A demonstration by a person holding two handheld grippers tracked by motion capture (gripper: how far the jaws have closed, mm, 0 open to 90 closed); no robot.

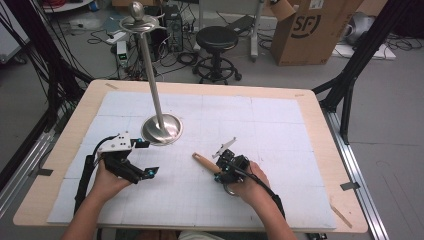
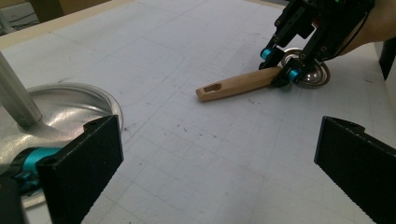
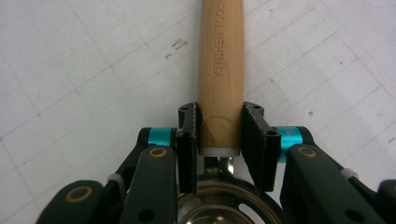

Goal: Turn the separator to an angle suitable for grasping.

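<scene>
jaws of the right hand-held gripper [image 3: 219, 140] pinch the wooden handle [image 3: 219, 70] of a kitchen tool – left hand-held gripper [image 2: 219, 158] gapes wide, steel stand base [image 1: 161, 129] at its 1 o'clock.

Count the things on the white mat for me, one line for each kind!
Kitchen tool with wooden handle: 1
Metal stand with pole: 1
Grippers, left gripper and right gripper: 2
Total: 4
</scene>
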